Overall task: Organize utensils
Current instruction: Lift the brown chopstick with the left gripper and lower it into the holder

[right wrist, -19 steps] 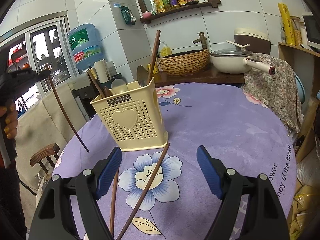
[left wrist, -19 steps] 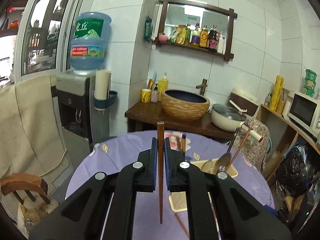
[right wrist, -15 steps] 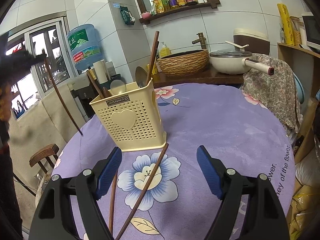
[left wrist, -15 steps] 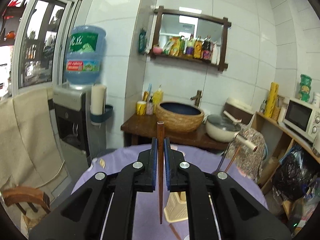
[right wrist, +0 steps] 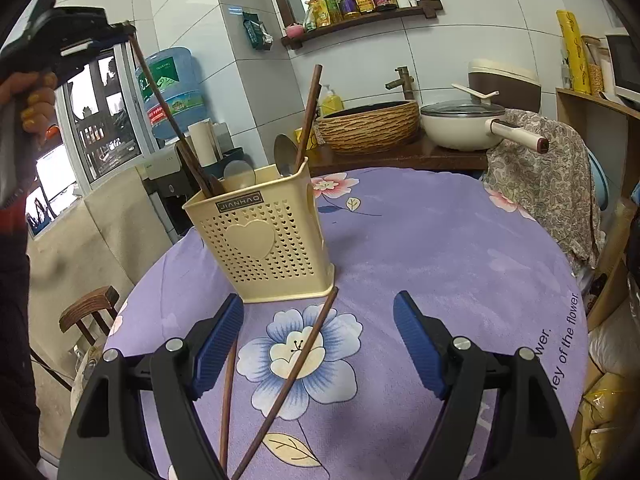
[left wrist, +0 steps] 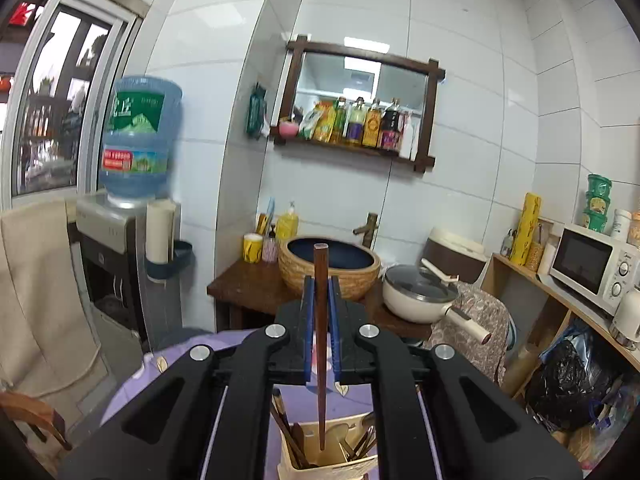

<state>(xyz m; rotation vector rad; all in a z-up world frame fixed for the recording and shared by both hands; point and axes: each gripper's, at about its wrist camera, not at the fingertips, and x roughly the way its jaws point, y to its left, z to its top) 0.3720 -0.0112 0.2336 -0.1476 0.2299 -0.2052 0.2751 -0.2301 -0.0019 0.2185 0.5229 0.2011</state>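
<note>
My left gripper [left wrist: 320,312] is shut on a brown wooden chopstick [left wrist: 320,344] held upright, its lower tip inside the cream utensil holder [left wrist: 332,460]. In the right wrist view the left gripper [right wrist: 120,32] is high at the left and its chopstick [right wrist: 168,116] slants down into the back of the holder [right wrist: 260,240], which holds spoons and another chopstick [right wrist: 308,116]. My right gripper [right wrist: 318,344] is open and empty, low over the purple floral tablecloth [right wrist: 440,260]. Two loose chopsticks lie in front of the holder, one [right wrist: 288,384] between the fingers and one [right wrist: 227,400] by the left finger.
A dark wooden counter [right wrist: 400,156] behind the table carries a woven basin [right wrist: 368,124] and a cream pot [right wrist: 464,124]. A water dispenser [left wrist: 132,200] stands at the left. A chair with patterned cloth [right wrist: 544,168] stands at the right. A wooden stool [right wrist: 88,312] stands low left.
My left gripper has risen and moved over the holder with its chopstick, whose tip has gone down into the holder. The right gripper has stayed put and open.
</note>
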